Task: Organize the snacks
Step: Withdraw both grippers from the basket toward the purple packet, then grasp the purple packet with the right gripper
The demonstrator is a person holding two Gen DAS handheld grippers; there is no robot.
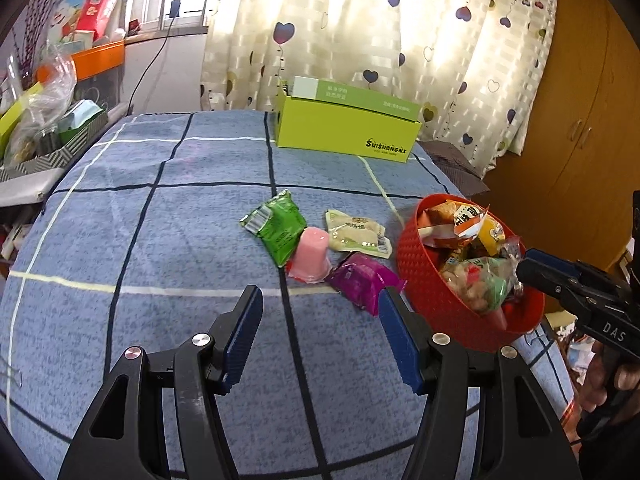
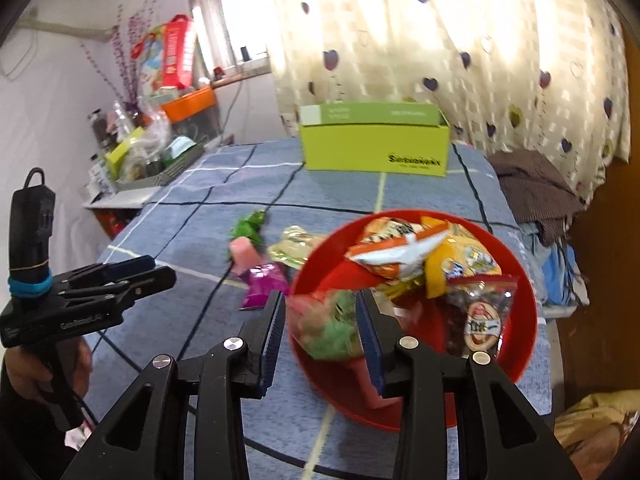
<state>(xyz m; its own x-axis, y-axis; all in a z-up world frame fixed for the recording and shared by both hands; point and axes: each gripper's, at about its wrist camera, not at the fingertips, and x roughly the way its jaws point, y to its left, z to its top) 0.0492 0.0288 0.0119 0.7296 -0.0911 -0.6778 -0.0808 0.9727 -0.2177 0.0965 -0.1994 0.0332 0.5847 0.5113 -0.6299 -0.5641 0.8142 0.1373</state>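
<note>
Red bowl (image 1: 436, 284) at right edge of the blue checked bedspread (image 1: 160, 240), heaped with snack packets; a clear bag of green-and-pink snacks (image 2: 328, 320) lies at its near rim. Right gripper (image 2: 320, 320) spread over the bowl, this bag between its fingers; contact cannot be told, view blurred. Left of the bowl on the cloth: purple packet (image 1: 360, 280), pink jelly cup (image 1: 308, 256), green packet (image 1: 276, 228), pale yellow packet (image 1: 356, 232), close together. Left gripper (image 1: 320, 316) wide, empty, above the cloth near them. Lime-green cardboard box (image 1: 344, 128) at far edge.
</note>
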